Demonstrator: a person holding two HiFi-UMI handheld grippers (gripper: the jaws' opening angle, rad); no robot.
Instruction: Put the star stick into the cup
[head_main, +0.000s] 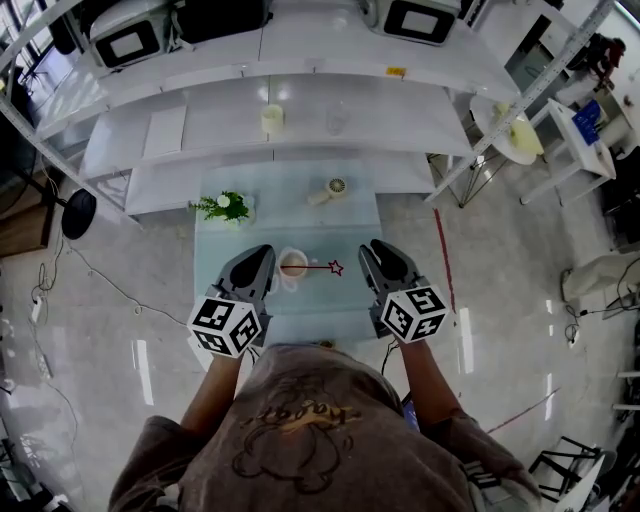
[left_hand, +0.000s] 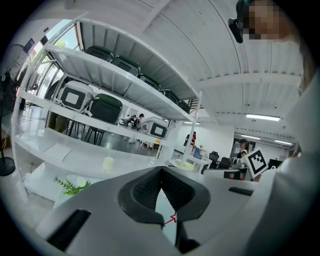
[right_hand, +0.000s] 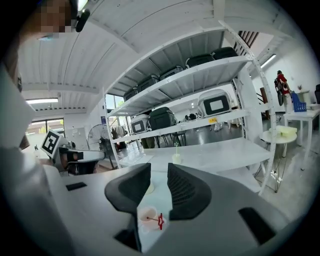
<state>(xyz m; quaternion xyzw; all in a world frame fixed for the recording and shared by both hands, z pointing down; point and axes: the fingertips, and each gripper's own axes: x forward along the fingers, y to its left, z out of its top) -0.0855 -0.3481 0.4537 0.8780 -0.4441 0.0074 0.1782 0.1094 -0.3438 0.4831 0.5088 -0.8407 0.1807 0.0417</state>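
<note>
Head view, reading left to right: left gripper (head_main: 258, 262) hangs low over the near part of the glass table (head_main: 345, 225), just left of the cup (head_main: 293, 265). Left gripper view: the 2 pads of the left gripper (left_hand: 161, 172) meet at their tips with nothing held. Only the red star (left_hand: 173, 218) shows through the wedge below them.

Cup is small, pale and upright, mid-table between the 2 tools. The star stick (head_main: 318, 267) has a thin shaft running from over the cup mouth out to the right. Its star (head_main: 336, 268) sits at the outer end, clear of the rim. Right gripper view agrees, with cup (right_hand: 148, 217) below the jaws and star (right_hand: 160, 220) at its right edge. The stick lies near flat, not standing. Cannot tell whether its inner end is down inside the cup or only across the rim.

The right gripper (head_main: 378, 258) is just right of the star. In its own view the right gripper (right_hand: 159, 172) has its pads slightly apart with a narrow gap, and it is empty.

Handling, my judgement:
- The stick looks very light and thin, likely stiff but easy to flick or roll, and it needs little squeeze.
- Best hold is on the shaft close behind the star, from the right tool, then tip the star end up so the shaft slides down.
- The cup looks light too and may skid or tip if nudged, so the left tool could steady it.
</note>
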